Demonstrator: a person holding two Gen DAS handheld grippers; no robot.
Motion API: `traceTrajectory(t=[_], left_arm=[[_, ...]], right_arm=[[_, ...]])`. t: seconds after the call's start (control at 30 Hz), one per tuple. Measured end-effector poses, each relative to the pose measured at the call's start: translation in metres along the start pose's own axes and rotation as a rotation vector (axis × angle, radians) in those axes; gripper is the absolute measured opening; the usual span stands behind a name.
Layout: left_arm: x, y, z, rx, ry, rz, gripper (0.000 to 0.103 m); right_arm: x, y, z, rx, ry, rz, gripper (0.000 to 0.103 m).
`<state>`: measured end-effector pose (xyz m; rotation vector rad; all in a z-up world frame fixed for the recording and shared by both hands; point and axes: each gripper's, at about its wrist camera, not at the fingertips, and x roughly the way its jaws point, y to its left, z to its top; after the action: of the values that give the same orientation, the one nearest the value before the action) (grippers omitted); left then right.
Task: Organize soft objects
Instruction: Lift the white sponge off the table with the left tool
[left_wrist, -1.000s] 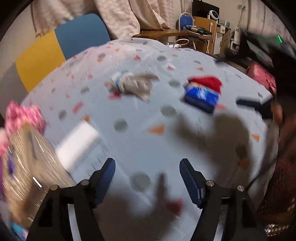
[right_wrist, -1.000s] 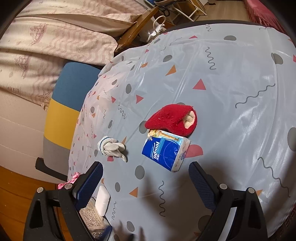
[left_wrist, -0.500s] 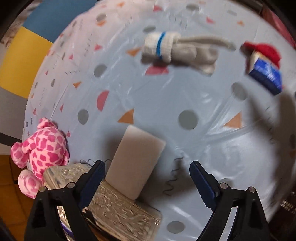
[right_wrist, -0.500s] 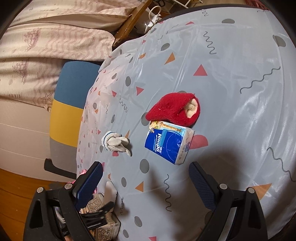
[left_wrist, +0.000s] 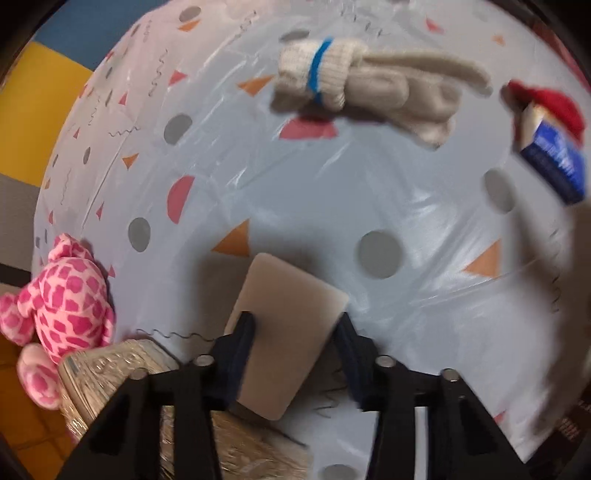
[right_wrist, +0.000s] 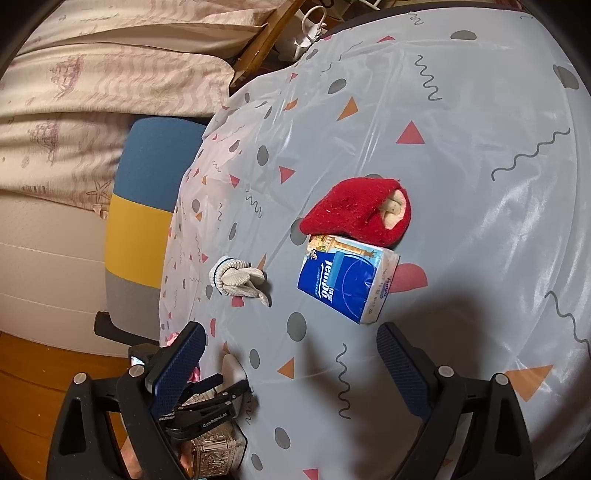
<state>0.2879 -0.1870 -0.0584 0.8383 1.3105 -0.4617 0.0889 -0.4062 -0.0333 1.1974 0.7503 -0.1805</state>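
My left gripper is closed on a white sponge at the near left of the table, above a shiny patterned box. A pink spotted plush lies left of the box. A beige glove with a blue band lies further off. A blue tissue pack and a red sock roll sit mid-table. My right gripper is open and empty, above the table near the tissue pack. The left gripper also shows in the right wrist view.
The table wears a pale blue cloth with dots and triangles. A blue, yellow and grey chair stands at the far left edge. Pink bedding lies behind it.
My left gripper moved down and forward over the white sponge and its fingers closed in on its sides. My right gripper stayed open and shifted only slightly.
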Motion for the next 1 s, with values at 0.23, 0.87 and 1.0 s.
traceTrajectory(t=[0.23,0.87,1.0], left_arm=[[-0.026,-0.042,-0.037,-0.02,-0.082,-0.208,0.04],[-0.054,-0.088,-0.11,0.244,-0.301,-0.023,0.084],[-0.029,-0.094,-0.097,0.355,-0.255,0.083,0.084]], right_arm=[[-0.002,-0.002,0.0,0.006,-0.013,-0.009,0.096],[-0.001,-0.004,-0.001,-0.005,-0.014,-0.094,0.096],[-0.008,-0.012,0.002,0.032,-0.05,-0.098,0.096]])
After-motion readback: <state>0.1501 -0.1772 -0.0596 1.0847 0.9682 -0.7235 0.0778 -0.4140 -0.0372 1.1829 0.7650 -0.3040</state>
